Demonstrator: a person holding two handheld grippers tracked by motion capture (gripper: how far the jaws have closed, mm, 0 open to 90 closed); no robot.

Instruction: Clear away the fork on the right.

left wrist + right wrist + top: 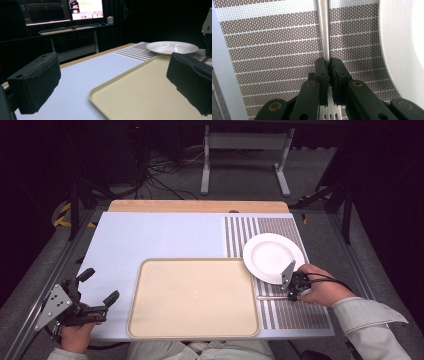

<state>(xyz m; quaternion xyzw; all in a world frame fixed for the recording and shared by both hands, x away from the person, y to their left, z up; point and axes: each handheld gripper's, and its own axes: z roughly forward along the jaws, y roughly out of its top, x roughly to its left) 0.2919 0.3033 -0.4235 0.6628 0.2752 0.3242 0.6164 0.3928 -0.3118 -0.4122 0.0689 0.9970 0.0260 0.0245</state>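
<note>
Right gripper (328,65) fingers clamped on the fork (323,30) handle near the plate (273,257); lift level, clear of placemat (274,50); left gripper (92,292) fingers apart.

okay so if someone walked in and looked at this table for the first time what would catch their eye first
Probably the large beige rectangular plastic tray, bare in the middle of the pale blue table top. Next, the round white ceramic plate to its right on the brown and white striped woven placemat. Just below the plate, the right gripper is clamped on the handle of a silver metal fork lying on that mat, while the left gripper hangs open at the table's left edge.
</note>
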